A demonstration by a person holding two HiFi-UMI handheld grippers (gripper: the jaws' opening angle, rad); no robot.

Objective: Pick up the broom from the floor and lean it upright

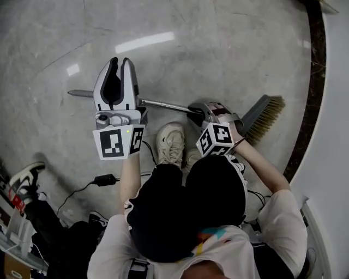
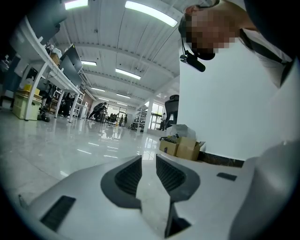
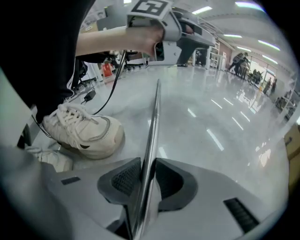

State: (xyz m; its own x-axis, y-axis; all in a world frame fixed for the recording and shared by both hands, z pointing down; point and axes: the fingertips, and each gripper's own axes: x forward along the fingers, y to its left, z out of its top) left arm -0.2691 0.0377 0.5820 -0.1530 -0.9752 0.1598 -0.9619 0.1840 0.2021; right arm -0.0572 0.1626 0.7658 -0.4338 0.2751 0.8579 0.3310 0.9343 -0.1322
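Glossy grey marble floor (image 1: 218, 49), with a dark stone border strip (image 1: 312, 92) along its right edge.
White lace-up sneaker (image 1: 170, 143), standing on the floor.
Black power adapter (image 1: 104, 179) with cable, lying left of the sneaker.
Open brown cardboard boxes (image 2: 183, 147), against a plain white wall (image 2: 220, 108).
Long white worktops (image 2: 56, 75), far left.

silver broom handle (image 1: 163, 103), tan bristles (image 1: 267, 117), grey marbled floor (image 1: 229, 49), white sneaker (image 1: 170, 143)

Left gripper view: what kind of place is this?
Likely a large open lab or workshop hall: glossy polished floor, long rows of workbenches with monitors, ceiling strip lights, and cardboard boxes.
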